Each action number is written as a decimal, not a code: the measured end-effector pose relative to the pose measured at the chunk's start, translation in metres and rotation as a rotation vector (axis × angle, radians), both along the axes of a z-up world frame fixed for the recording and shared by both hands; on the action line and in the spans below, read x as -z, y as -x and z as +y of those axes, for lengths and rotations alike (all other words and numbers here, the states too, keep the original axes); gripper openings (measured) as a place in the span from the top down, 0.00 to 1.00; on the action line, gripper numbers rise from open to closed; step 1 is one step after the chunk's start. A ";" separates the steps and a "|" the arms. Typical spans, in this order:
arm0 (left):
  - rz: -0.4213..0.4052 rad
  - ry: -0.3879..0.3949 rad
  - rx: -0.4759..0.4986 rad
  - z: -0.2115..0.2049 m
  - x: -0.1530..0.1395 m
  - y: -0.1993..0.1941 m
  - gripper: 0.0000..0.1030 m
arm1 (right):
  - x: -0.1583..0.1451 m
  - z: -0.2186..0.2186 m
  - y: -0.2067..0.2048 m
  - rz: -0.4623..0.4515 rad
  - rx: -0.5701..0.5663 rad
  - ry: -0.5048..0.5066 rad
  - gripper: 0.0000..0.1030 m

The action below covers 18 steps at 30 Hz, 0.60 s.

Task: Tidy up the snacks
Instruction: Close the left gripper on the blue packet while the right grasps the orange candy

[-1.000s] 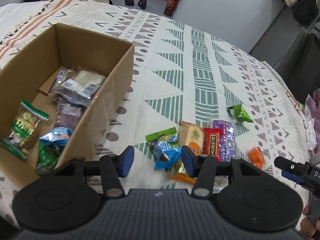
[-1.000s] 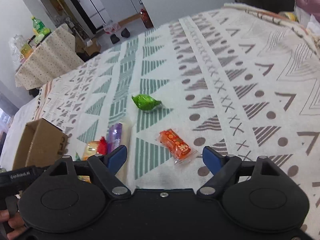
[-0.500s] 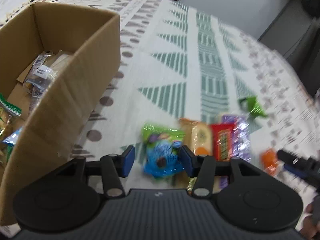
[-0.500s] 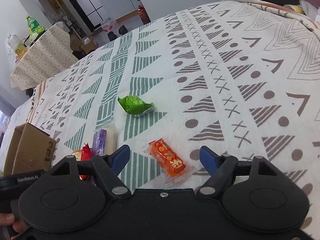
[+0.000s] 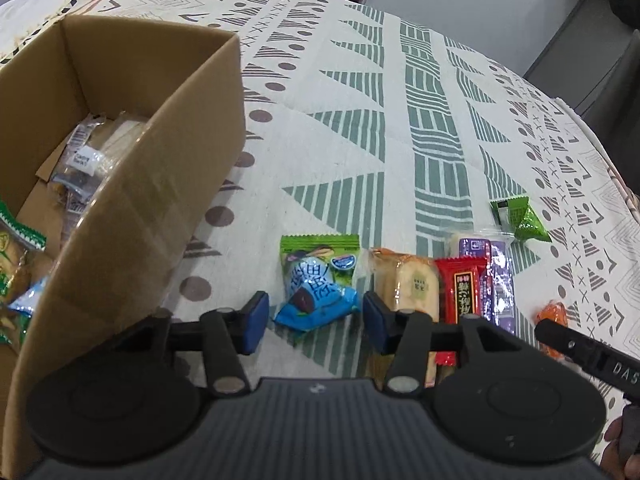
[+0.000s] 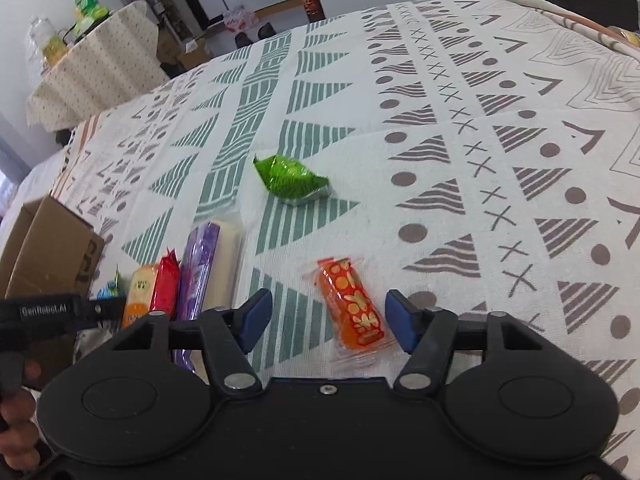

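A blue packet [image 5: 316, 296] lies on top of a green packet [image 5: 320, 246], and just to their right stand in a row, side by side and touching, a beige biscuit [image 5: 406, 286], a red bar [image 5: 462, 286] and a purple bar [image 5: 498, 276], all flat on the patterned cloth [image 5: 360, 140]. Farther right, a folded green wrapper [image 6: 292, 178] lies alone, and an orange candy [image 6: 352, 306] in clear wrap lies nearer, apart from the row. The open cardboard box [image 5: 160, 184] on the left already holds several clear, green and blue packets.
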<state>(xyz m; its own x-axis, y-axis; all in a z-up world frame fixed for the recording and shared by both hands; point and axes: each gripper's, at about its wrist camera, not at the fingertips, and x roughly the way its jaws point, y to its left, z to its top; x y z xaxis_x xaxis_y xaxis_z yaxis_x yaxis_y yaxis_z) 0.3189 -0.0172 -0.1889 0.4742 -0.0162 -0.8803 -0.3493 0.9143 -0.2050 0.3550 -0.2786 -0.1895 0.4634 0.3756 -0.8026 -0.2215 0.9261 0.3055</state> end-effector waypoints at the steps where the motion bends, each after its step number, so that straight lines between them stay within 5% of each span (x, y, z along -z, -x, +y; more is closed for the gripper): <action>1: -0.001 0.000 -0.006 0.000 -0.001 0.000 0.43 | 0.000 0.000 0.000 0.006 0.002 -0.005 0.44; 4: -0.043 -0.013 0.001 -0.001 -0.007 0.001 0.36 | 0.000 -0.001 0.001 0.014 0.006 -0.011 0.45; 10: -0.028 -0.023 -0.022 0.001 0.001 -0.008 0.39 | 0.001 -0.003 0.002 0.015 0.012 -0.008 0.49; 13: -0.027 -0.043 -0.033 -0.001 0.005 -0.008 0.46 | 0.002 -0.002 0.002 0.016 0.008 0.001 0.56; 15: -0.030 -0.049 -0.029 -0.002 0.007 -0.007 0.69 | 0.004 0.000 0.002 0.023 -0.008 0.007 0.69; 18: -0.041 -0.056 -0.018 -0.001 0.005 -0.004 0.71 | 0.002 0.003 0.004 0.023 -0.024 0.019 0.79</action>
<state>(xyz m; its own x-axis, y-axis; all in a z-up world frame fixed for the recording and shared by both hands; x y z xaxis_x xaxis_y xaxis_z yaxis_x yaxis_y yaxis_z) 0.3227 -0.0182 -0.1940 0.5094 0.0417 -0.8595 -0.3581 0.9185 -0.1677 0.3514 -0.2755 -0.1919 0.4357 0.3711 -0.8200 -0.2369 0.9262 0.2933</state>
